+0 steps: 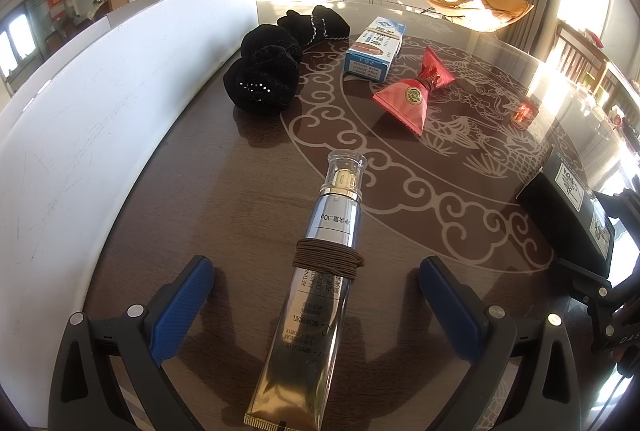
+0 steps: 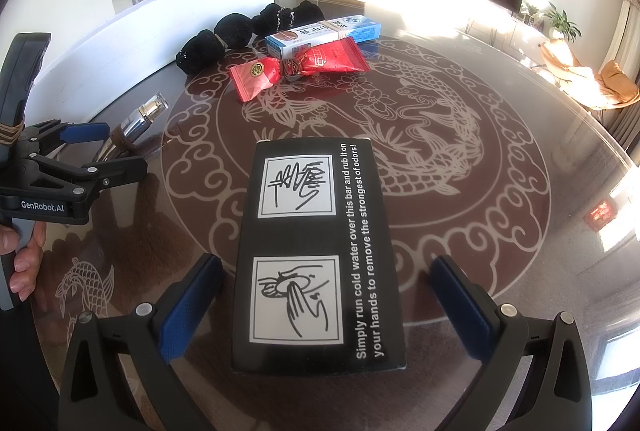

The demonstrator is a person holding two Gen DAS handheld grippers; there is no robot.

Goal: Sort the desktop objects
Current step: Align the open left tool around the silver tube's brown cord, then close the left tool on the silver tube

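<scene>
A silver-gold cosmetic tube with a brown hair band wrapped round it lies on the table between the open fingers of my left gripper; the pads do not touch it. The tube also shows in the right wrist view. A black box with white hand-washing pictures lies flat between the open fingers of my right gripper, untouched. It also shows at the right edge of the left wrist view. My left gripper appears in the right wrist view.
Farther back lie a black velvet scrunchie bundle, a blue-white medicine box and a red wrapped packet. A white curved partition borders the table's left side. The brown table has a glass top with a fish pattern.
</scene>
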